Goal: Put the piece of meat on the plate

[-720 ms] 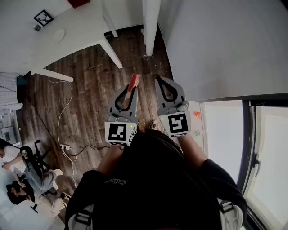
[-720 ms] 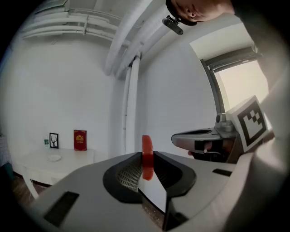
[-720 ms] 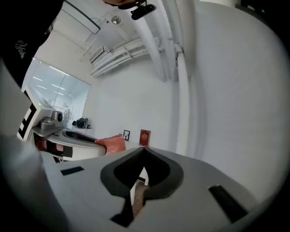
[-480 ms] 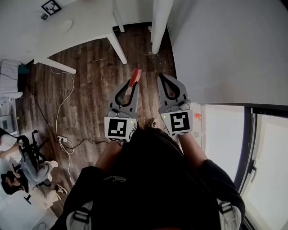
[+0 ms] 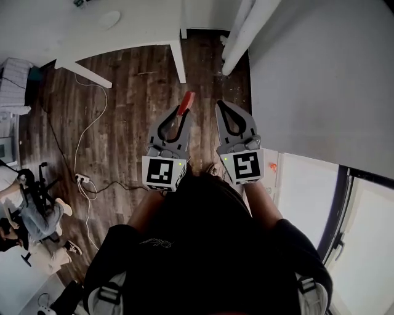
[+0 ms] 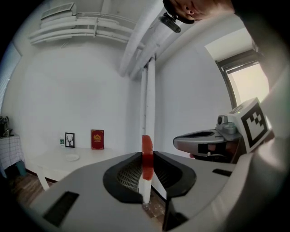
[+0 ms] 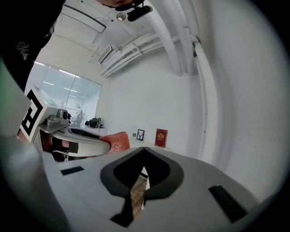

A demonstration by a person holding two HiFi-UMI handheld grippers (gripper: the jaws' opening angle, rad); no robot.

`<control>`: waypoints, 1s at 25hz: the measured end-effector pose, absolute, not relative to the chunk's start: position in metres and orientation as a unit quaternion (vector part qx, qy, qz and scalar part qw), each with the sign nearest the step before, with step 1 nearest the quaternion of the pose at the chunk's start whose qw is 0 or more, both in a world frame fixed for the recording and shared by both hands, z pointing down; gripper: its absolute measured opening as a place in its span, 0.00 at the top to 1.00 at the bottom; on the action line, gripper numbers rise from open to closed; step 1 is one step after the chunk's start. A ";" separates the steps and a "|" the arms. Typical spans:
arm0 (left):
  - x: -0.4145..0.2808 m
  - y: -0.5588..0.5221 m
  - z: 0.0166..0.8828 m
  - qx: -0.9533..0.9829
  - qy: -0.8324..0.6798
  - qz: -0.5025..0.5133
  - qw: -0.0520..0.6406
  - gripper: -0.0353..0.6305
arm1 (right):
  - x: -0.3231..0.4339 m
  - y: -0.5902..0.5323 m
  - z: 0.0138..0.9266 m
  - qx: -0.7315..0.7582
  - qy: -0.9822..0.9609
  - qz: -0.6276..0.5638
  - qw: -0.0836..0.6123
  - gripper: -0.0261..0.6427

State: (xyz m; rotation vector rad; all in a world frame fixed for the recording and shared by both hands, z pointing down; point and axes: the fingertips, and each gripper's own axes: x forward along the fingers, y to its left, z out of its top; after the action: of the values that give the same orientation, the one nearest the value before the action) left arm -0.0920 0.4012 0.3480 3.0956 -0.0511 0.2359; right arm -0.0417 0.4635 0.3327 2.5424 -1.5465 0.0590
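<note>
The piece of meat (image 6: 147,153), a thin red slice with a pale lower end, is clamped edge-on between the jaws of the left gripper (image 5: 181,117), and its red end is seen sticking out past the jaw tips. The right gripper (image 5: 220,106) is held just beside the left one, its jaws brought fully together with nothing between them. Both grippers are held out in the air above a dark wooden floor (image 5: 126,104), close to a white wall. A white table (image 5: 68,34) is seen well ahead and to the left, and a small white plate (image 5: 109,19) lies on it, well apart from the meat. At the back of the table a red book (image 6: 97,139) and a small framed picture (image 6: 70,139) are stood against the wall.
</note>
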 end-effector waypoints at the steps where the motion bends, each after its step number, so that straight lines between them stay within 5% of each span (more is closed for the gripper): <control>1: -0.094 0.390 0.348 0.997 -0.021 0.077 0.018 0.84 | -0.043 0.453 0.333 0.850 -0.520 0.022 0.084 0.93; 25: -0.114 0.198 0.370 0.995 -0.021 0.083 0.048 0.84 | -0.034 0.287 0.362 0.804 -0.575 0.081 0.127 0.93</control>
State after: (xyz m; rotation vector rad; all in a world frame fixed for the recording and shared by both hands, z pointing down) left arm -0.1141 0.1984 0.3699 3.0338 -0.0625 0.2533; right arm -0.0335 0.2867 0.3620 2.3416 -1.6725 0.2362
